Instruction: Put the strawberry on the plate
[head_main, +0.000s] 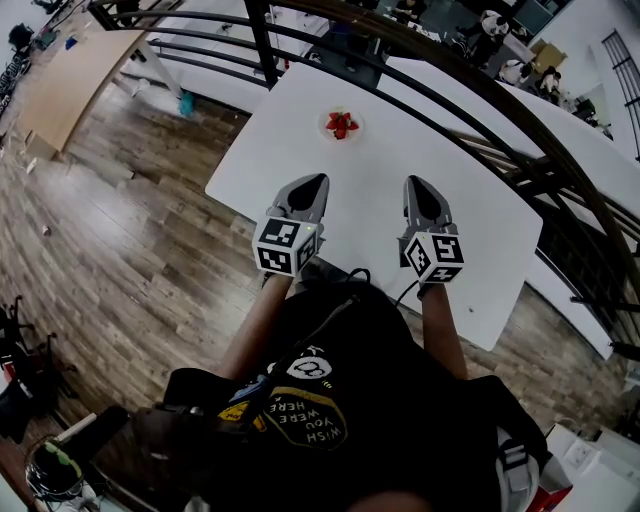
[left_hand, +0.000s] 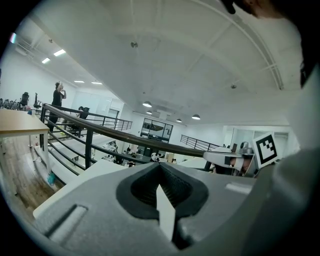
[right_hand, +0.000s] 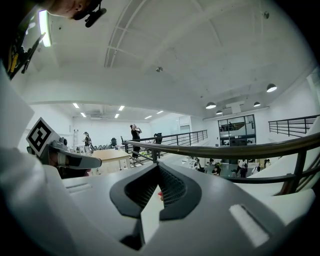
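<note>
In the head view a small white plate (head_main: 341, 112) sits on the far side of the white table (head_main: 480, 250), with red strawberry (head_main: 341, 125) lying on it. My left gripper (head_main: 313, 182) and right gripper (head_main: 417, 184) hover side by side over the near half of the table, well short of the plate. Both point toward it. Each is shut with nothing between its tips. In the right gripper view the gripper (right_hand: 158, 168) shows closed tips and a speck of red strawberry (right_hand: 160, 194) through the hollow behind them. The left gripper (left_hand: 161, 166) is likewise closed in its own view.
A black metal railing (head_main: 262, 45) runs just past the table's far edge. Wooden floor (head_main: 110, 230) lies to the left of the table. The table's corners fall away at left (head_main: 210, 186) and right (head_main: 490, 345). Distant people stand in the hall behind.
</note>
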